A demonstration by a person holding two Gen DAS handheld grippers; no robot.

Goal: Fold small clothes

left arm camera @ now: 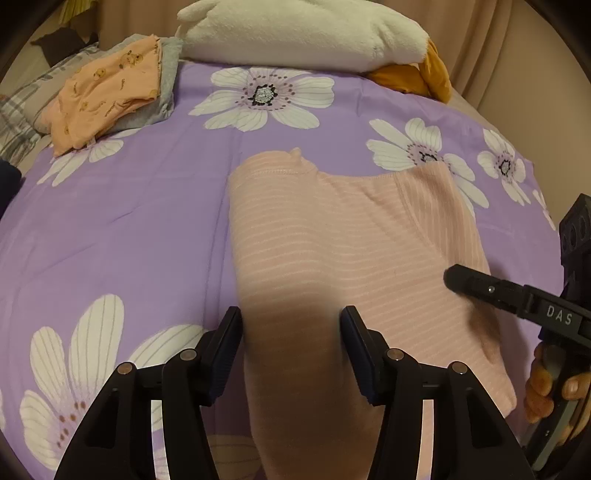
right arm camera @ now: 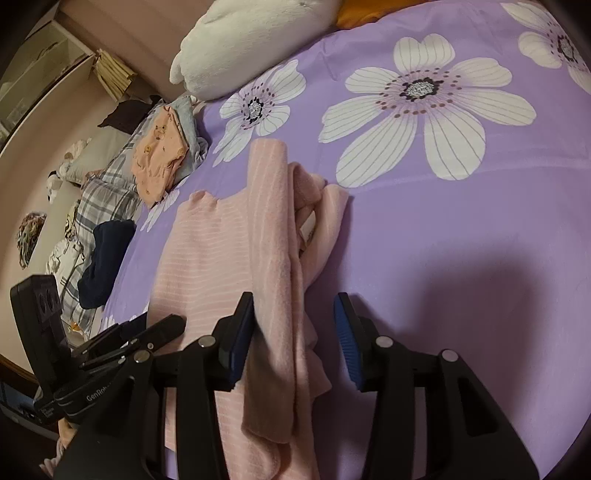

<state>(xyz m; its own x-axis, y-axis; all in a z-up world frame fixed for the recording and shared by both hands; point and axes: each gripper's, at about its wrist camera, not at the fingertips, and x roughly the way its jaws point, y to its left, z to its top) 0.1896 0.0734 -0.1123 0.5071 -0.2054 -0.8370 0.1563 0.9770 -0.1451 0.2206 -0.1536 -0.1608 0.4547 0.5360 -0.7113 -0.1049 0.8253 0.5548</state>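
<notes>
Garment: pink ribbed knit top (left arm camera: 332, 236), soft and faintly striped, lying partly folded on the bed's purple flowered sheet (left arm camera: 129, 221).
Left gripper (left arm camera: 291, 350): fingers apart over the top's near edge, not pinching.
Right gripper (right arm camera: 293, 343): fingers apart, folded sleeve strip between them, not clamped.
Beyond the top: fluffy white plush (left arm camera: 295, 33); folded peach printed cloth (left arm camera: 107, 99).

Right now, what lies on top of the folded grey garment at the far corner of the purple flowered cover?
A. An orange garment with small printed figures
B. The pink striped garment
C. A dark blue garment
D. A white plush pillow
A: the orange printed garment rests on the folded grey garment, while the pink striped garment lies apart, spread on the purple flowered cover.
</notes>
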